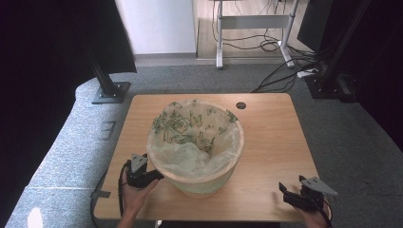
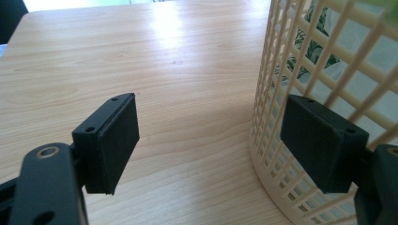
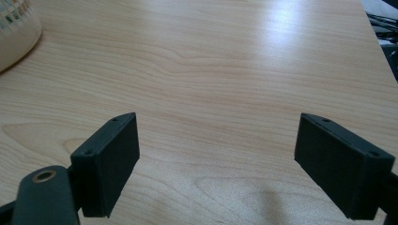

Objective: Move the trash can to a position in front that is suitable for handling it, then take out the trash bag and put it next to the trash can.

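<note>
Standing near the middle of the table (image 1: 271, 142): one cream lattice basket (image 1: 199, 183), lined with one thin bag (image 1: 190, 130) printed with green leaves. Hovering just beside the basket's near left wall, jaws spread wide and holding nothing: the left gripper (image 1: 157, 175). Hanging well apart over bare wood at the near right corner, jaws likewise gaping: the right gripper (image 1: 283, 192). Lying hidden under the bag: the basket's inside.
</note>
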A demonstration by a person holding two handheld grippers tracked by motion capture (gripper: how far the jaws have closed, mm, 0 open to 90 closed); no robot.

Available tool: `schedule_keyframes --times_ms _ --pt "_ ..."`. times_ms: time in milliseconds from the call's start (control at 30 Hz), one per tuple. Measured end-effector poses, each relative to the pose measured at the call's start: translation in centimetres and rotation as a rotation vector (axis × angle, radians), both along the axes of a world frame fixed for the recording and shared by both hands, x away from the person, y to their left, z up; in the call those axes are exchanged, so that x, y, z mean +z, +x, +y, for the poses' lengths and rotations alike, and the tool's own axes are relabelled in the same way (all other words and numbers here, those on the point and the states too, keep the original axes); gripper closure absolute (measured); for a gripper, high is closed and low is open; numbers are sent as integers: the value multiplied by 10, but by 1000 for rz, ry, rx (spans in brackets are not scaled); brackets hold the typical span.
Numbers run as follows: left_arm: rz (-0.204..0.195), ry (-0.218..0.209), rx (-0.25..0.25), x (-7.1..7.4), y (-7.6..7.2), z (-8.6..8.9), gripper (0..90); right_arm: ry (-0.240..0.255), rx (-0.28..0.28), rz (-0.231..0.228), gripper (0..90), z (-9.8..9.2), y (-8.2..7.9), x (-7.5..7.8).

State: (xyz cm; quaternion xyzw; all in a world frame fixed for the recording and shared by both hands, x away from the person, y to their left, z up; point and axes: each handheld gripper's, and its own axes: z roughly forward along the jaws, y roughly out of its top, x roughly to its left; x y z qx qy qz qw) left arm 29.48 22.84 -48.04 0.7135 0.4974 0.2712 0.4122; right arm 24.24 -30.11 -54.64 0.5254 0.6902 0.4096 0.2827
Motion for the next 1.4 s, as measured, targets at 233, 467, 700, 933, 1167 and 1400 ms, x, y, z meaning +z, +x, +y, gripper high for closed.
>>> schedule_keyframes --times_ms 233,467,700,933,1167,1400 --pt "1 -5 -27 0 1 -15 196 -3 3 4 145 -1 1 0" --pt "9 -33 -40 -4 0 -12 180 -5 0 6 144 -2 0 0" --pt "34 -18 -37 -12 -2 5 160 -6 2 9 146 -2 -1 -1" --pt "54 -34 -22 -15 -2 19 159 -12 6 8 145 1 0 -1" --pt "41 -71 -17 -11 -5 27 200 -10 5 4 147 -1 -2 0" --pt "24 -106 -71 1 -8 38 234 -7 -7 -5 146 -2 -2 0"
